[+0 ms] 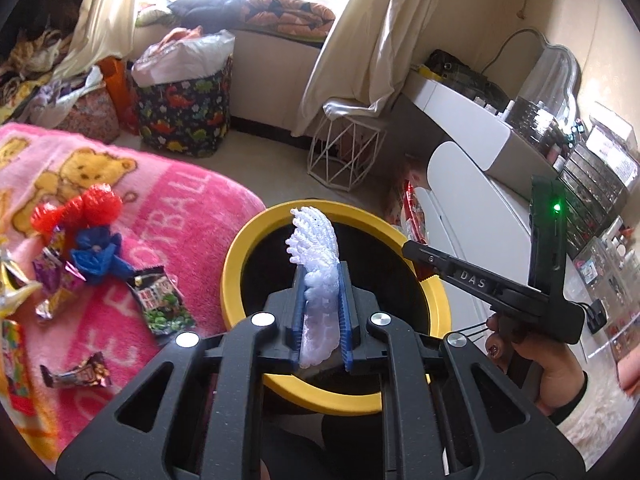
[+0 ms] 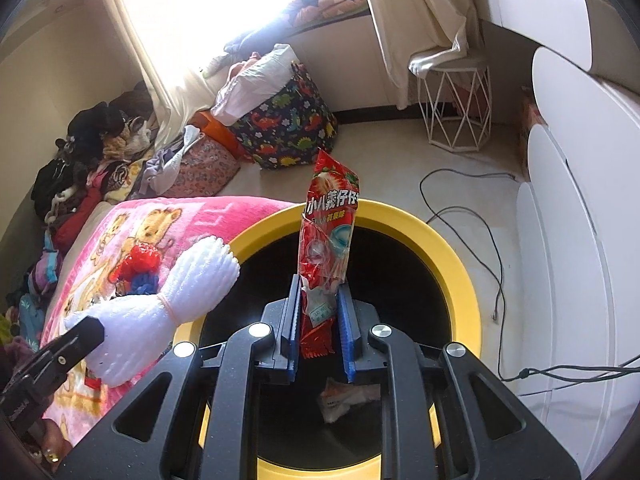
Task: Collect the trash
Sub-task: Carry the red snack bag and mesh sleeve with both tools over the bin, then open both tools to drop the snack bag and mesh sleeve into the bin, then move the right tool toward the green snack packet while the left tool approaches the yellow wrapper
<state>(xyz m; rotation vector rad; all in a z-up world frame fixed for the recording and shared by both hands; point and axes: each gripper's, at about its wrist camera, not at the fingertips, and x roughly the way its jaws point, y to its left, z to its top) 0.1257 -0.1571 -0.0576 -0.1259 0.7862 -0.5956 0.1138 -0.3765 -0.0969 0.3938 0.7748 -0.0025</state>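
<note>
My left gripper [image 1: 322,284] is shut on a white foam net sleeve [image 1: 316,248] and holds it above the yellow-rimmed black bin [image 1: 236,248]. The sleeve also shows in the right wrist view [image 2: 160,312]. My right gripper [image 2: 318,284] is shut on a red snack wrapper [image 2: 328,224], upright over the bin [image 2: 460,264]. A crumpled wrapper [image 2: 348,398] lies inside the bin. On the pink blanket [image 1: 188,208] lie a red foam net [image 1: 80,208], a blue crumpled piece [image 1: 98,250] and several snack wrappers [image 1: 162,300].
A dinosaur-print bag [image 1: 184,116] and a white wire stool [image 1: 344,152] stand on the floor beyond the bin. A white dresser [image 1: 472,160] with cosmetics is on the right. A black cable [image 2: 480,232] runs across the floor beside the bin.
</note>
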